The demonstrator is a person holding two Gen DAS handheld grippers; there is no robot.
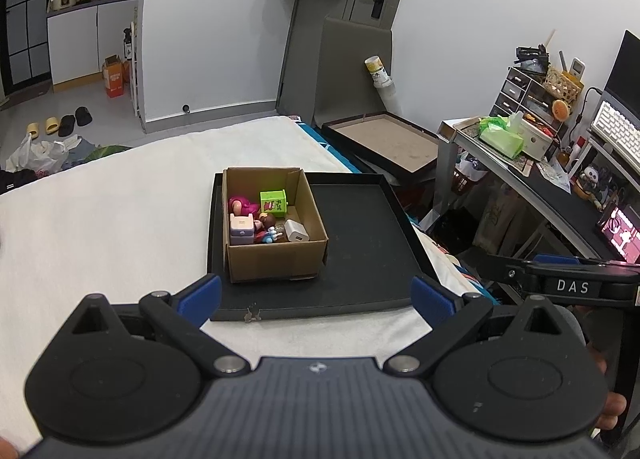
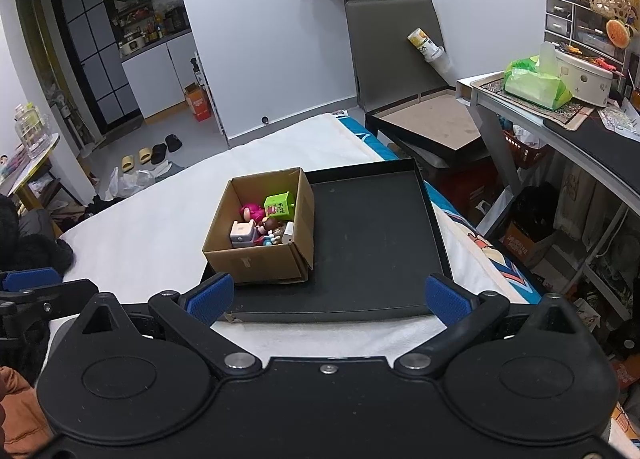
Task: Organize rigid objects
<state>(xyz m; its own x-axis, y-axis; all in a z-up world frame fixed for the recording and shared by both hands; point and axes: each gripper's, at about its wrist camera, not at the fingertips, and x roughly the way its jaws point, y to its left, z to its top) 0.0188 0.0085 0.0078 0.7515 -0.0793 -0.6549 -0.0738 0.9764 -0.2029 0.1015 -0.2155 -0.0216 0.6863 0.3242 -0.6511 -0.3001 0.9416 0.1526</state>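
The left black two-finger gripper point(image 1: 316, 297) is filling the bottom of the left wrist view, its blue-padded fingers point(image 1: 200, 299) spreading wide and gripping nothing, hovering over the near edge of a shallow black rectangular tray point(image 1: 360, 243) that is lying on a white cloth-covered surface point(image 1: 120, 211). One open brown cardboard box point(image 1: 272, 231) is sitting in the tray's left half, and six small rigid items are showing inside it: a lime-green cube point(image 1: 274, 203), a pink figure point(image 1: 239, 205), a pale lilac case point(image 1: 241, 228), a white charger block point(image 1: 296, 233), a brown-haired doll point(image 1: 266, 220) and a small blue-and-white figure point(image 1: 271, 236). Only this view is catching the other gripper's black arm marked DAS point(image 1: 572, 286) at the right edge, plus a white keyboard point(image 1: 618, 135). In the right wrist view, the right black two-finger gripper point(image 2: 330, 299) is likewise holding its blue-padded fingers point(image 2: 446, 299) far apart and empty above the tray point(image 2: 380, 243); the box point(image 2: 260, 255) is showing its outer front wall, the charger point(image 2: 289, 233) is half hidden, and a glass jar point(image 2: 30, 127) on a side table is appearing only here.
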